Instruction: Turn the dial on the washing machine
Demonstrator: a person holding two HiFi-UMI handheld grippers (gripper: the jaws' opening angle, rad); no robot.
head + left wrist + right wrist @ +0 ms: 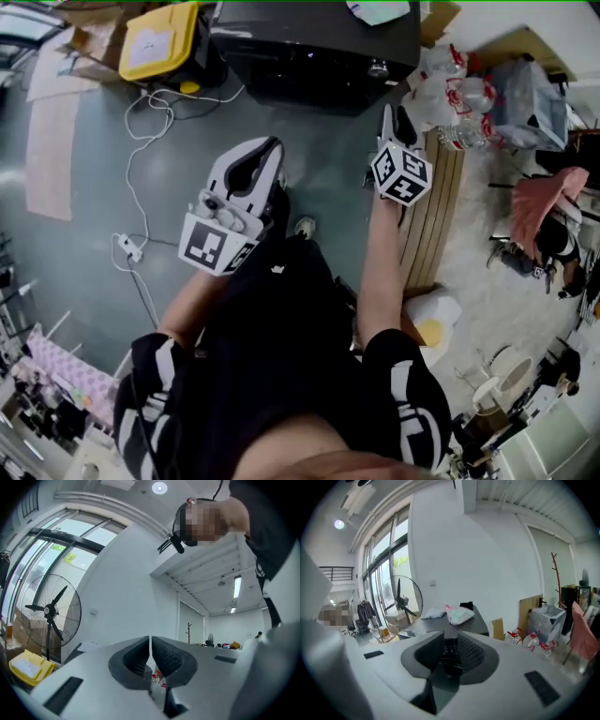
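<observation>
The washing machine [319, 47] is a black box at the top of the head view, with a small round dial [378, 67] near its front right corner. My right gripper [395, 120] hovers a short way in front of the dial without touching it. In the right gripper view its jaws [450, 645] stand slightly apart, with nothing between them and the machine's dark panel [451, 646] showing through the gap. My left gripper [267, 152] is held lower left over the floor. In the left gripper view it points up at the ceiling, and its pads [150, 644] meet, empty.
A yellow-lidded box [164, 42] stands left of the machine. A white cable with a power strip [128, 248] lies on the grey floor. Water bottles [450, 94] and wooden slats [433, 216] are at the right. A bag [459, 614] lies on the machine's top.
</observation>
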